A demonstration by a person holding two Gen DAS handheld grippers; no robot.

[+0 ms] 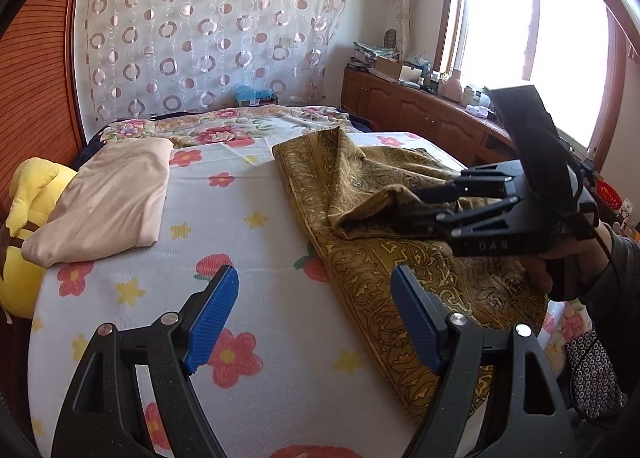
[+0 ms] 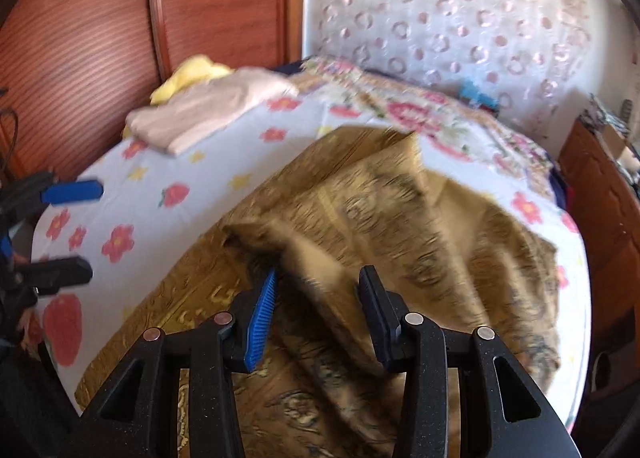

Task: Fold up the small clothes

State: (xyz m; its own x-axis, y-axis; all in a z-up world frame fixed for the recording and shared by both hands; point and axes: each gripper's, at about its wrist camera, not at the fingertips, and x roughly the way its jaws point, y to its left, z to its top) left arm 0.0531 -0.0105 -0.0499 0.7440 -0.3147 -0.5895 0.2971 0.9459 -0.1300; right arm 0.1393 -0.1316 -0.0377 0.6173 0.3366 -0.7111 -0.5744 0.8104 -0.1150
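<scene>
The left hand-held gripper (image 1: 314,316) hovers with jaws apart above the bed (image 1: 248,194). At frame right, the right hand-held gripper (image 2: 316,314) stands unclamped around the gold patterned cloth (image 2: 360,218).

Text on right gripper (image 1: 408,210): "DAS", faint raised letters on its black body, by the hand (image 1: 538,274).
Elsewhere: nothing legible.

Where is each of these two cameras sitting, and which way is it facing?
Left wrist view: on the left tool, looking across the bed toward the window; the right tool and a hand show.
Right wrist view: on the right tool, over the gold cloth, facing the headboard; the left tool's fingers show.
Shared: gold cloth, folded beige garment.
</scene>
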